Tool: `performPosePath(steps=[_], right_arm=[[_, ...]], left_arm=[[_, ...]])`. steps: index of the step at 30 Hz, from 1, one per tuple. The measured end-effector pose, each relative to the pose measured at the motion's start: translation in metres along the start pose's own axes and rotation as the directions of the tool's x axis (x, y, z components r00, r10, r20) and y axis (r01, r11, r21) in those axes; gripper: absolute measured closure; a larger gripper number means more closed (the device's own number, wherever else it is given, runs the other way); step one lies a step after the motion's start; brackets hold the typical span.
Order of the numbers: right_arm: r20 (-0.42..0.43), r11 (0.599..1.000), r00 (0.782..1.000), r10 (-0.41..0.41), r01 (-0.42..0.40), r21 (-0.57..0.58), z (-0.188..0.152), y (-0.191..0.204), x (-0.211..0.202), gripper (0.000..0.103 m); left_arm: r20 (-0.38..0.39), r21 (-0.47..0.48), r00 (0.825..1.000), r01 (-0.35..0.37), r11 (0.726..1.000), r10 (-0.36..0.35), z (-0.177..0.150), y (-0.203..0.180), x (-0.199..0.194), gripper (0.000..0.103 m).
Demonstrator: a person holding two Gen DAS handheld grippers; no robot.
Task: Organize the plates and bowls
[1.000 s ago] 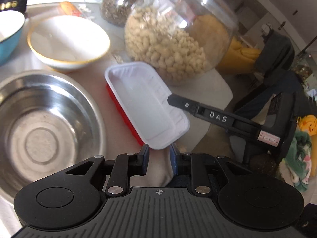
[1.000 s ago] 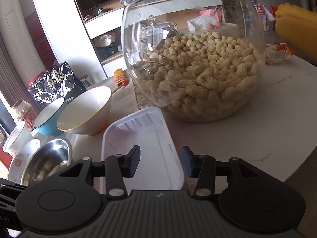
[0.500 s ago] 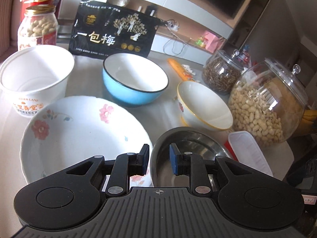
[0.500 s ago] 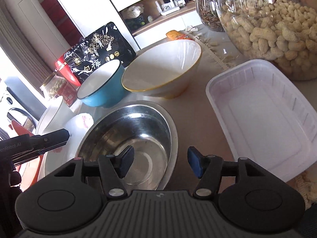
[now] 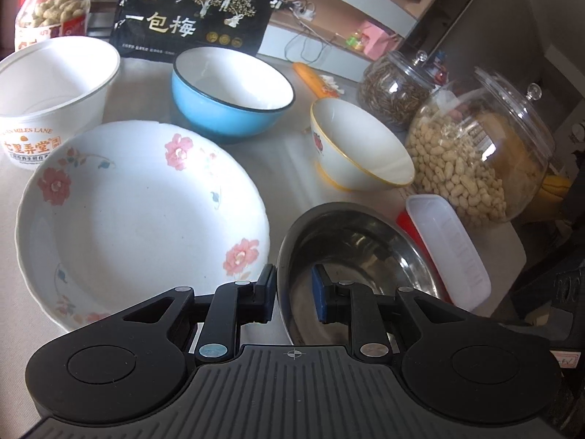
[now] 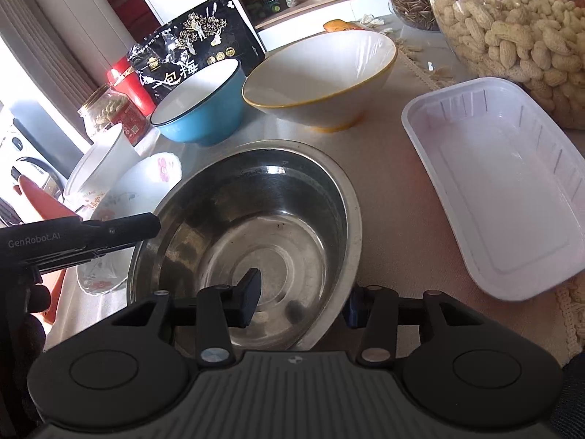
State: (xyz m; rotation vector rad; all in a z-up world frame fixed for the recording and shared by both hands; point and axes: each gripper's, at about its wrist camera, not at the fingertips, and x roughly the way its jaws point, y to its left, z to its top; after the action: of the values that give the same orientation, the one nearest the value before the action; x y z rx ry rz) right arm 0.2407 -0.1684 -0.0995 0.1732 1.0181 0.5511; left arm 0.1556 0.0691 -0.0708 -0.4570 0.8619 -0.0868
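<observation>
Both grippers have swung from the tray to the steel bowl [image 6: 248, 226]; right gripper [image 6: 303, 300] just closing over its rim, left gripper [image 5: 292, 292] likewise narrow, astride the rim, neither clamped.

Each gripper is matte black plastic. The left gripper [image 5: 292, 292] has a ribbed grey-black deck with a small crosshair mark, two round raised discs at the sides, silver screw heads on its angled linkage arms, and blue pads on the fingers [image 5: 268, 291]. The right gripper [image 6: 299, 301] is built the same. From the right wrist view, the left gripper's side bears white lettering "GenRobot.AI".
</observation>
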Motion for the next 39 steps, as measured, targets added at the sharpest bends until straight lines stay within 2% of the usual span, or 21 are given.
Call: performPosePath(steps=[3, 7, 8, 10, 13, 16, 23, 25, 27, 29, 31, 32, 34, 35, 36, 37, 39], right_arm=[[-0.017, 1.000, 1.000, 0.006, -0.006, 0.023, -0.012, -0.011, -0.008, 0.057], [0.019, 0.997, 0.999, 0.034, -0.035, 0.072, -0.019, -0.021, -0.013, 0.055], [0.024, 0.996, 0.999, 0.039, -0.041, 0.078, -0.020, -0.022, -0.013, 0.052], [0.038, 0.994, 0.997, 0.073, -0.075, 0.077, -0.022, -0.020, -0.011, 0.031], [0.030, 0.995, 0.996, 0.086, -0.087, 0.042, -0.021, -0.011, -0.007, 0.015], [-0.025, 0.996, 0.997, 0.079, -0.080, -0.035, -0.015, 0.004, 0.001, 0.002], [-0.060, 0.998, 0.998, 0.006, -0.010, -0.058, -0.010, 0.018, 0.011, 0.000], [-0.087, 0.994, 0.996, -0.019, 0.009, -0.107, -0.008, 0.024, 0.015, 0.000], [-0.113, 0.978, 0.992, -0.053, 0.029, -0.208, -0.008, 0.033, 0.019, 0.000], [-0.101, 0.971, 0.993, -0.063, 0.037, -0.237, -0.009, 0.035, 0.019, 0.002], [-0.064, 0.975, 0.996, -0.064, 0.049, -0.215, -0.009, 0.031, 0.015, 0.015], [-0.038, 0.980, 0.997, -0.065, 0.057, -0.190, -0.008, 0.027, 0.012, 0.018], [-0.009, 0.986, 0.996, -0.090, 0.088, -0.142, -0.005, 0.020, 0.008, 0.037], [-0.008, 0.988, 0.995, -0.103, 0.101, -0.118, -0.002, 0.016, 0.007, 0.042], [-0.014, 0.989, 0.994, -0.110, 0.108, -0.105, 0.000, 0.013, 0.006, 0.057], [-0.023, 0.990, 0.993, -0.112, 0.110, -0.090, 0.003, 0.010, 0.006, 0.065], [-0.008, 0.991, 0.993, -0.116, 0.115, -0.072, 0.009, 0.008, 0.001, 0.069]], left_arm=[[-0.047, 0.012, 0.999, 0.028, 1.000, -0.027, -0.011, -0.005, 0.001, 0.080], [-0.083, 0.007, 0.996, 0.010, 1.000, -0.010, -0.012, -0.006, 0.019, 0.080], [-0.083, 0.011, 0.996, 0.013, 1.000, -0.012, -0.011, -0.008, 0.021, 0.080], [-0.072, 0.018, 0.997, 0.012, 1.000, -0.010, -0.008, -0.010, 0.021, 0.080], [-0.054, 0.013, 0.999, 0.003, 1.000, -0.003, -0.001, -0.009, 0.018, 0.080], [-0.039, 0.006, 0.999, 0.005, 1.000, -0.005, 0.003, -0.006, 0.014, 0.080], [-0.035, -0.008, 0.999, 0.018, 1.000, -0.019, 0.002, 0.000, 0.012, 0.080], [-0.037, -0.015, 0.999, 0.023, 1.000, -0.024, 0.001, 0.001, 0.012, 0.080], [-0.038, -0.016, 0.999, 0.017, 1.000, -0.018, 0.000, 0.001, 0.014, 0.081], [-0.046, -0.017, 0.999, 0.016, 1.000, -0.017, -0.003, 0.000, 0.017, 0.081], [-0.052, -0.003, 0.999, 0.008, 1.000, -0.008, -0.006, -0.003, 0.019, 0.081], [-0.053, 0.002, 0.999, 0.006, 1.000, -0.005, -0.008, -0.003, 0.020, 0.081], [-0.053, 0.000, 0.999, 0.007, 1.000, -0.007, -0.009, -0.003, 0.021, 0.081], [-0.051, -0.004, 0.999, 0.006, 1.000, -0.006, -0.010, -0.003, 0.022, 0.081], [-0.049, -0.008, 0.999, 0.003, 1.000, -0.003, -0.010, -0.002, 0.022, 0.081], [-0.048, -0.019, 0.999, -0.003, 1.000, 0.002, -0.010, -0.001, 0.022, 0.082], [-0.038, -0.045, 0.999, 0.004, 0.999, -0.006, -0.009, 0.001, 0.018, 0.082]])
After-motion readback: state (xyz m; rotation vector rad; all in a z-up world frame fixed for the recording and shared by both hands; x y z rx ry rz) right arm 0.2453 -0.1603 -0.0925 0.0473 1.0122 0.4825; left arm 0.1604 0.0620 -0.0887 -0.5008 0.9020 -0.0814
